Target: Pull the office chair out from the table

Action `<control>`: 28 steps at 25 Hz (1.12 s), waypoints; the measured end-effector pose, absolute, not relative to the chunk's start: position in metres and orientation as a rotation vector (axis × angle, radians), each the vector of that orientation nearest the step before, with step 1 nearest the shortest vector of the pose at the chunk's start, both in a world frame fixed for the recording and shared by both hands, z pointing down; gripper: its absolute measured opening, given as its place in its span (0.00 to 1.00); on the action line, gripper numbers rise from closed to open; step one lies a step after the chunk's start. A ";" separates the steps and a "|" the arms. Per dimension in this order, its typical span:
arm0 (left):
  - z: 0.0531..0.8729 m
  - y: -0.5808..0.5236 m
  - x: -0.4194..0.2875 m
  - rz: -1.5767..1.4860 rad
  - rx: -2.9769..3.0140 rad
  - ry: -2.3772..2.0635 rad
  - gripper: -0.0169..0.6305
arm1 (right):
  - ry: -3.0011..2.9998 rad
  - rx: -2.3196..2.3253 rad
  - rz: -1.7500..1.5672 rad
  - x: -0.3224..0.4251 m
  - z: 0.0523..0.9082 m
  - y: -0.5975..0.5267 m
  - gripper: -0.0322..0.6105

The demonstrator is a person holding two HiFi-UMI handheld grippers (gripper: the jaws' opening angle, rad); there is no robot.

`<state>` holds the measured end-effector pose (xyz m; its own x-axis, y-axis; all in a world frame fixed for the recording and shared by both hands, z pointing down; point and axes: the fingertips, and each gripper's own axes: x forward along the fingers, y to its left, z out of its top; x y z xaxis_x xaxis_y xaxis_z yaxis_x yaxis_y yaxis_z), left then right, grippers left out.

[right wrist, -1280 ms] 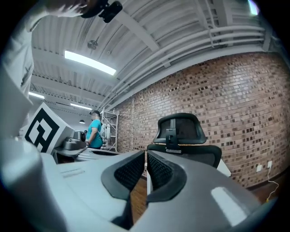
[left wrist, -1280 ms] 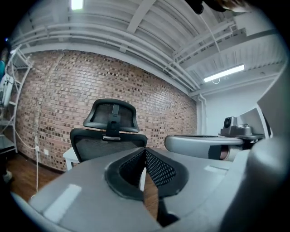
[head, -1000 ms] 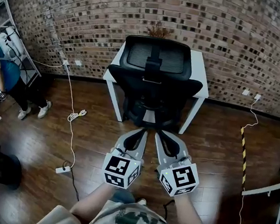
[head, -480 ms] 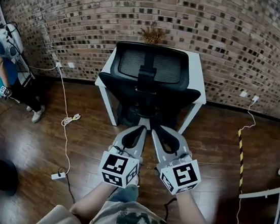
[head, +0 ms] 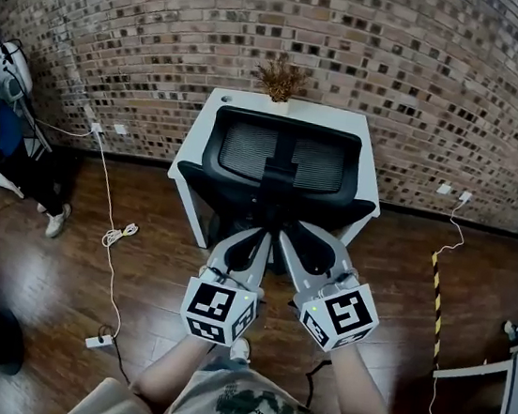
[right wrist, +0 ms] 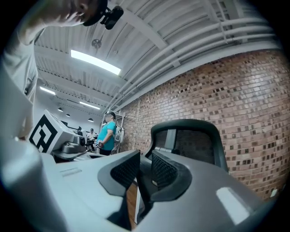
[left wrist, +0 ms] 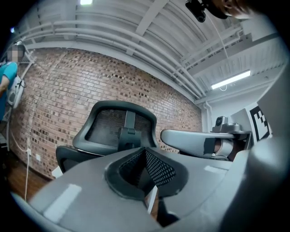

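Brick wall (head: pixel 445 84) — dark wood floor (head: pixel 157 264); strip light (left wrist: pixel 231 79) overhead, perhaps fluorescent.

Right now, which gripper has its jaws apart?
The right gripper: its jaws have just been opening and show a narrow gap, with nothing gripped. On the left gripper the jaws meet at the tips.
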<state>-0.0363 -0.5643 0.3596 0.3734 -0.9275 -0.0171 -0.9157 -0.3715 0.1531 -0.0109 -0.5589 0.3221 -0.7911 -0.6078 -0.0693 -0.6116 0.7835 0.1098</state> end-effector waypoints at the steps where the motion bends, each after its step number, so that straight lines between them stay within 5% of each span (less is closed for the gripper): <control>1: 0.359 -0.569 -0.040 -0.160 2.502 -1.688 0.05 | 2.938 -0.992 0.199 -0.013 0.319 -0.565 0.17; 11: 0.353 -0.604 -0.076 -0.214 2.499 -1.696 0.05 | 2.951 -0.921 0.155 -0.031 0.296 -0.639 0.33; 28: 0.351 -0.638 -0.112 -0.244 2.498 -1.732 0.05 | 3.017 -0.713 0.005 -0.062 0.286 -0.694 0.40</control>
